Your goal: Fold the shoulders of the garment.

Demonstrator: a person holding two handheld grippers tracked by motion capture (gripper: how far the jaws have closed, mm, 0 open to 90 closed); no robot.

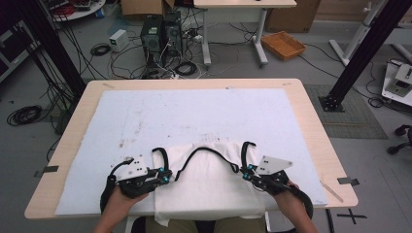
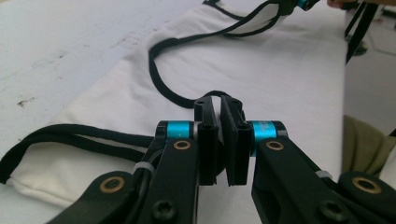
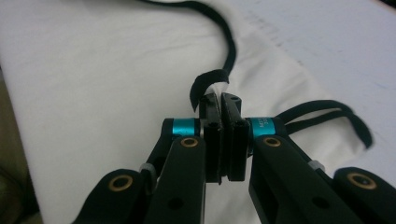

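Observation:
A white sleeveless top (image 1: pixel 209 187) with black trim lies flat at the near edge of the mat, its hem hanging over the table's front. The black neckline (image 1: pixel 209 151) curves between the two shoulders. My left gripper (image 1: pixel 167 175) is shut on the top's left shoulder, where white cloth and black trim (image 2: pixel 212 95) are pinched between the jaw tips (image 2: pixel 219 105). My right gripper (image 1: pixel 247 170) is shut on the other shoulder, and a black trim end (image 3: pixel 205 81) curls up just beyond its tips (image 3: pixel 220 102). Black armhole loops (image 1: pixel 163 156) (image 1: pixel 246 148) lie beside each gripper.
A pale blue-white mat (image 1: pixel 194 111) covers most of the wooden table (image 1: pixel 313 131). On the floor beyond stand computer towers (image 1: pixel 160 34) with cables, an orange basket (image 1: pixel 283 44) and black frame posts (image 1: pixel 362 53). The person's lap (image 2: pixel 362 144) is just under the table's near edge.

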